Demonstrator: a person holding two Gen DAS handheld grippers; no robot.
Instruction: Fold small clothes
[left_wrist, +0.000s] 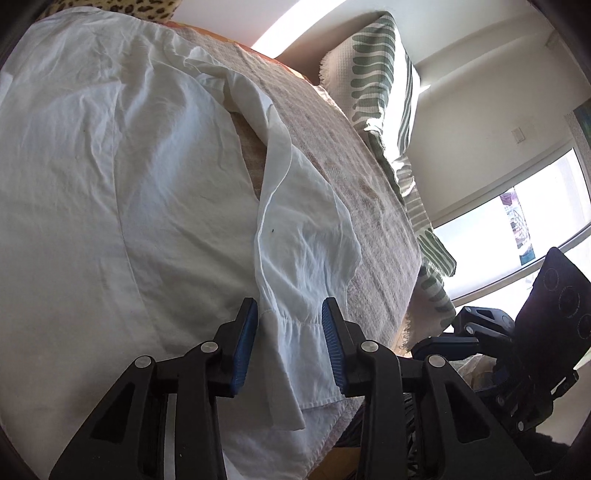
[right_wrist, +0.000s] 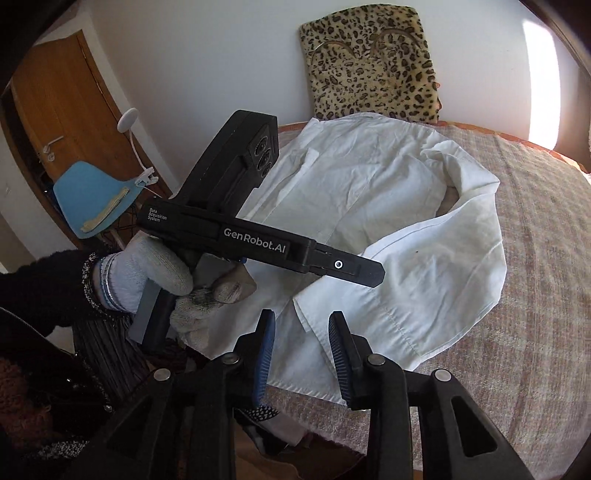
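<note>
A white shirt (left_wrist: 110, 184) lies spread on a beige woven cover (left_wrist: 369, 206). One long sleeve (left_wrist: 306, 258) is folded down along its side. My left gripper (left_wrist: 290, 306) hovers over the sleeve's cuff, jaws open, with the cuff between the blue pads (left_wrist: 243, 343) and no squeeze visible. In the right wrist view the shirt (right_wrist: 369, 177) and its curved sleeve (right_wrist: 454, 258) fill the middle. My right gripper (right_wrist: 301, 317) stands open just above the shirt's near edge, gripping nothing. A gloved hand (right_wrist: 147, 266) holds the left gripper (right_wrist: 371, 273) over the cloth.
A leopard-print cushion (right_wrist: 369, 62) leans on the wall behind the shirt. A green-striped white throw (left_wrist: 380, 81) hangs past the cover's far edge. A blue chair (right_wrist: 92, 199) and a wooden door (right_wrist: 55, 103) are at the left, a bright window (left_wrist: 517, 221) at the right.
</note>
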